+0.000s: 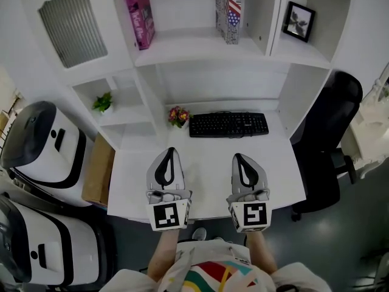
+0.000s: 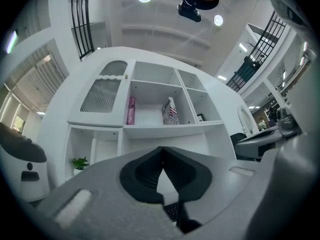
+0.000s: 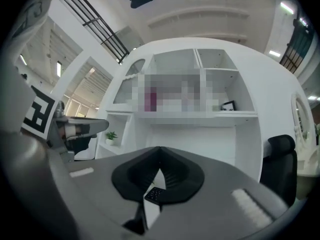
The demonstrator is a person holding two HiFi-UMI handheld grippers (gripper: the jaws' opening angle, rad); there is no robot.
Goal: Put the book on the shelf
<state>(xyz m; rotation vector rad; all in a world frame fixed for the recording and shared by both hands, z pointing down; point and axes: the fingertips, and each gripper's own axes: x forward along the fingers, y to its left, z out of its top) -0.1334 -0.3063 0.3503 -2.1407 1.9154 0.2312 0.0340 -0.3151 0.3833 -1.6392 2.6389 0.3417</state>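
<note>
Two books stand on the upper shelf (image 1: 200, 52) of a white desk unit: a pink book (image 1: 138, 14) at the left and a flag-patterned book (image 1: 230, 11) further right. The left gripper view shows the same pink book (image 2: 131, 110) and flag-patterned book (image 2: 170, 113) upright in the middle compartment. My left gripper (image 1: 171, 154) and right gripper (image 1: 239, 159) hover side by side over the front of the desk top (image 1: 206, 163), well below the shelf. Both are shut with nothing between their jaws, as the left gripper (image 2: 161, 151) and right gripper (image 3: 160, 151) show in their own views.
A black keyboard (image 1: 228, 125) and a small flower pot (image 1: 179, 115) lie at the back of the desk. A green plant (image 1: 103, 103) sits in a left cubby, a framed picture (image 1: 299, 20) upper right. A black chair (image 1: 331, 139) stands right; white-black machines (image 1: 42, 145) and a cardboard box (image 1: 99, 170) stand left.
</note>
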